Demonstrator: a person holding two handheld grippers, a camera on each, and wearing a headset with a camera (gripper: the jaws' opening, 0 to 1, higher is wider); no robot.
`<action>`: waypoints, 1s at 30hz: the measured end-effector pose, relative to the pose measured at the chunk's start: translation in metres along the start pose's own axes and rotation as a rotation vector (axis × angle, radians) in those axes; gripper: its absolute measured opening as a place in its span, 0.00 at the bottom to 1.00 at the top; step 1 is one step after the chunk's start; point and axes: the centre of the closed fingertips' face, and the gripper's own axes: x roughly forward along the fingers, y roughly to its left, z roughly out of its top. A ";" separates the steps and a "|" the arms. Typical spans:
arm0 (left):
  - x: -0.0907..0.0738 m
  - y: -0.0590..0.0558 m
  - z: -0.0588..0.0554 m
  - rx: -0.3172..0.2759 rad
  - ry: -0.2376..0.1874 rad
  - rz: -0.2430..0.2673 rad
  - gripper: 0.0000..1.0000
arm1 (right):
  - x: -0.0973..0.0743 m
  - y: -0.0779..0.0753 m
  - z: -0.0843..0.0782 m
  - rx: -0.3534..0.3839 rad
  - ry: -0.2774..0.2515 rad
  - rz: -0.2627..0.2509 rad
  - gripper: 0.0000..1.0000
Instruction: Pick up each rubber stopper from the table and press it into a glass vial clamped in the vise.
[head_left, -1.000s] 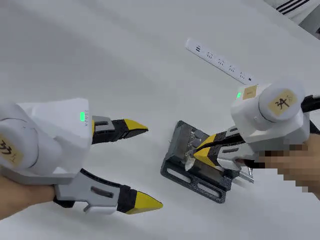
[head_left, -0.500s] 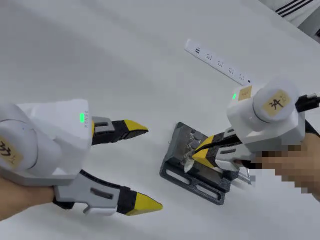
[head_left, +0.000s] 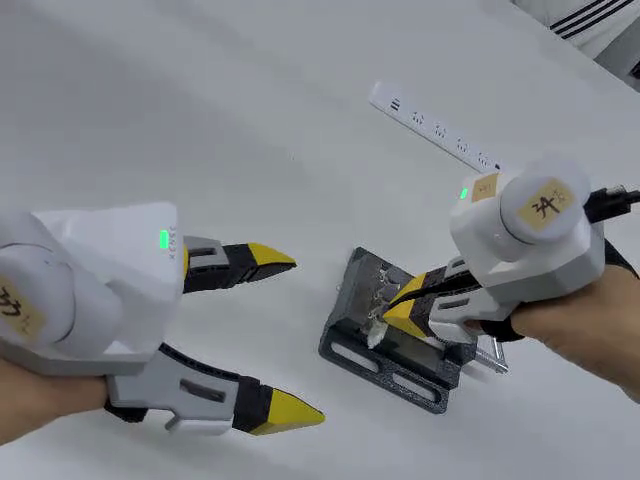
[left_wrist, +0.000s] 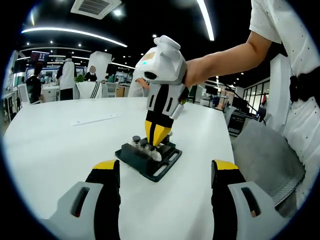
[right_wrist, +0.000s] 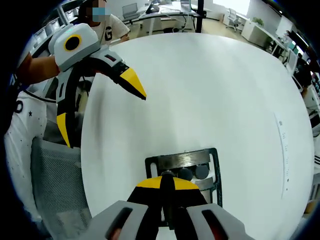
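A black vise (head_left: 385, 352) sits on the white table (head_left: 200, 120) with glass vials clamped in it. My right gripper (head_left: 385, 315) points down onto the vise's near vial (head_left: 377, 328), shut on a small dark rubber stopper (right_wrist: 166, 174) at its tips. Two more vials with dark stoppers (right_wrist: 194, 172) stand beside it in the vise (right_wrist: 182, 162). From the left gripper view the right gripper (left_wrist: 158, 136) stands upright over the vise (left_wrist: 150, 159). My left gripper (head_left: 285, 335) hovers open and holding nothing, left of the vise; its jaws (left_wrist: 165, 170) frame the scene.
A white power strip (head_left: 437, 126) lies on the table beyond the vise. The table stretches bare to the left and far side. A grey mesh chair (left_wrist: 270, 160) stands off the table edge, and a person in a white shirt (left_wrist: 280, 30) holds the right gripper.
The right gripper has edged slightly left and lower over the vise. The left gripper has stayed open in about the same place.
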 end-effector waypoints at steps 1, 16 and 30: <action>0.000 0.000 0.000 0.000 -0.001 0.000 0.73 | 0.000 0.000 0.000 0.001 -0.001 0.001 0.02; 0.000 0.001 0.001 -0.002 -0.003 0.005 0.73 | 0.000 0.002 0.000 0.007 0.008 0.006 0.02; 0.002 0.002 0.002 -0.001 -0.007 0.002 0.73 | -0.001 0.002 0.000 0.024 0.015 0.013 0.02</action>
